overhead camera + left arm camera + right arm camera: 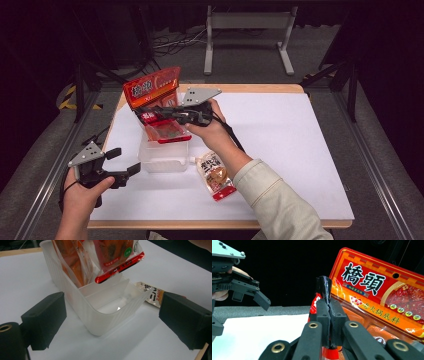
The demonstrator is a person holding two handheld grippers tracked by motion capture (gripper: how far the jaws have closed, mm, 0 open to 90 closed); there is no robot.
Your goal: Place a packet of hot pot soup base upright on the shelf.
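Packing, partway: right claw (pixel 150 114) clamped on red packet (pixel 167 131), lowering it into clear bin (pixel 162 159) beside orange packet (pixel 152 86); left claw (pixel 124 162) idling wide; spouted pouch (pixel 216 176) lying on tabletop (pixel 280 145), awaiting.

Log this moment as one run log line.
right gripper: shut on red pouch, over clear bin | left gripper: open, beside bin | orange packet: in bin
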